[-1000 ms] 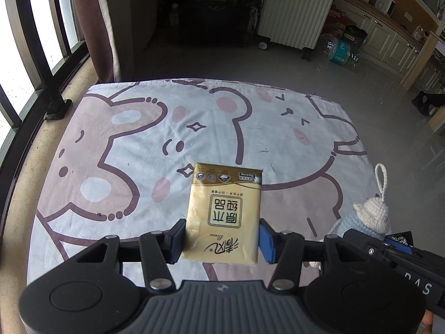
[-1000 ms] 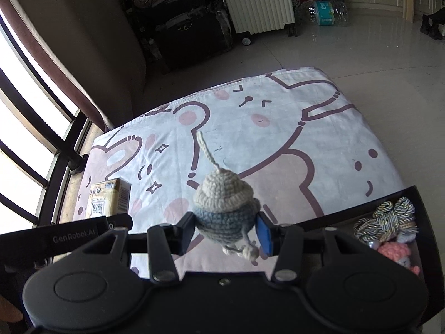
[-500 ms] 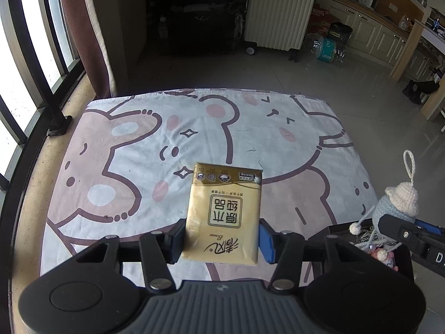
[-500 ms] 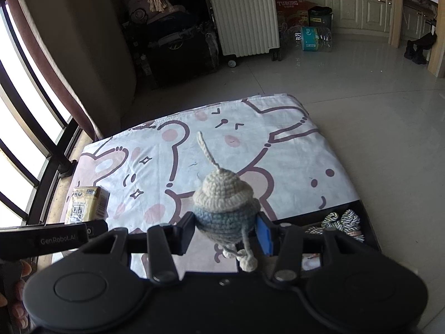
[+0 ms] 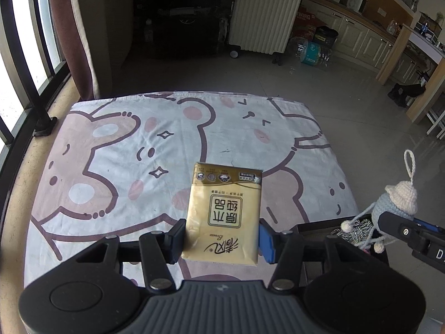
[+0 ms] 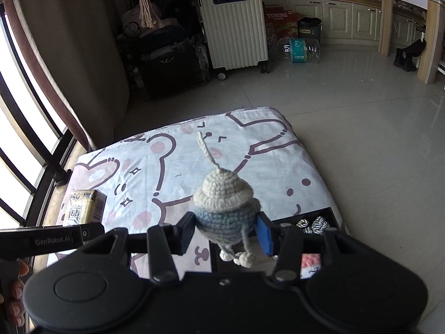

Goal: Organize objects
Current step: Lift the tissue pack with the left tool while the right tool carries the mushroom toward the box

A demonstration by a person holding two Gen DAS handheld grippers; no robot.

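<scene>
1. Left gripper (image 5: 221,240): jaws closed onto the lower sides of a gold tissue pack (image 5: 224,213), 1 pad on each side. Pack held clear above the sheet, printed face up toward the camera, top end pointing away.
2. Right gripper (image 6: 224,231): jaws clamped on the blue body of a knitted doll (image 6: 224,207). Cream hat and hanging loop stick up past the pads; thin legs with pom-pom feet dangle below.
3. From the left wrist view, the doll (image 5: 396,204) and the right gripper's tip (image 5: 411,235) sit at the right edge, above a black tray (image 5: 314,226).
4. From the right wrist view, the tissue pack (image 6: 83,207) shows at the left, held by the left gripper's black arm (image 6: 50,240); a person's fingers (image 6: 16,289) are visible at the lower left edge.
5. Black tray (image 6: 332,217) lies at the near right corner of a cartoon bear sheet (image 5: 167,144). Inside it: striped black-and-white cord bundles (image 6: 313,224) and a pink-and-white knitted item (image 6: 311,261), partly hidden by the gripper.
6. Background: white ribbed suitcase (image 6: 235,30), bottled water pack (image 6: 301,50), curtain (image 5: 80,36) beside a barred window, tiled floor.
</scene>
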